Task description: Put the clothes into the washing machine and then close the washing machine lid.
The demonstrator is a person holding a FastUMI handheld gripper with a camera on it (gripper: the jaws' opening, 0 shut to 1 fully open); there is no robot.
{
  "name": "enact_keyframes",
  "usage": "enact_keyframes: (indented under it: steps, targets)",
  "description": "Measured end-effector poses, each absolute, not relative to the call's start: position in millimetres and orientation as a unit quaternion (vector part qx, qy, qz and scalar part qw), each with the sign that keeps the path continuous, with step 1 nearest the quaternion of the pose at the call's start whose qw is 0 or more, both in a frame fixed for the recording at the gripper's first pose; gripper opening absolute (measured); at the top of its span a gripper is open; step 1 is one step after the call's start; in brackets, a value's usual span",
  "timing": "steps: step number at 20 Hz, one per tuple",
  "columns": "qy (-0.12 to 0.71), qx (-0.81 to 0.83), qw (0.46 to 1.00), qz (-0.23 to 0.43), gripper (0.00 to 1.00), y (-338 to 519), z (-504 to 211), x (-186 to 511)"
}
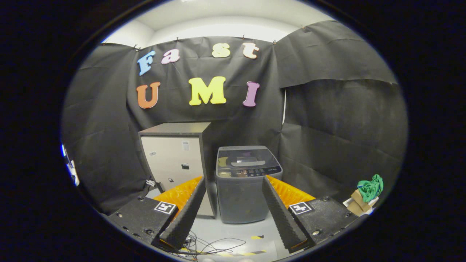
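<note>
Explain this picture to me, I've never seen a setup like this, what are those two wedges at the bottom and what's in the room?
The camera rides on a hand-held gripper and looks forward along its two fingers: those are the wedges. They stand open, holding nothing. Beyond them, on the floor, stands a small grey washing machine, its lid seemingly down. Beside it is a taller cabinet. Off to one side, green clothes lie on a cardboard box. Loose cables run across the floor near the fingers.

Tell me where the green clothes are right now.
In the gripper view the green clothes lie on a small cardboard box, right of the washing machine, well off from the open gripper.
</note>
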State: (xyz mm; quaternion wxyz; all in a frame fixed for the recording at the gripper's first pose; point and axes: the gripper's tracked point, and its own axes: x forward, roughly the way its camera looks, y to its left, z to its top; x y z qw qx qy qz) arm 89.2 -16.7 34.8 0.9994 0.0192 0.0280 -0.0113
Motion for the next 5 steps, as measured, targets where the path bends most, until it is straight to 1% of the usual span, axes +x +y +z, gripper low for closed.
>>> enact_keyframes:
  steps: [5]
  targets:
    - [0.025,0.011,1.0,-0.008,0.98,-11.5,34.2,92.4]
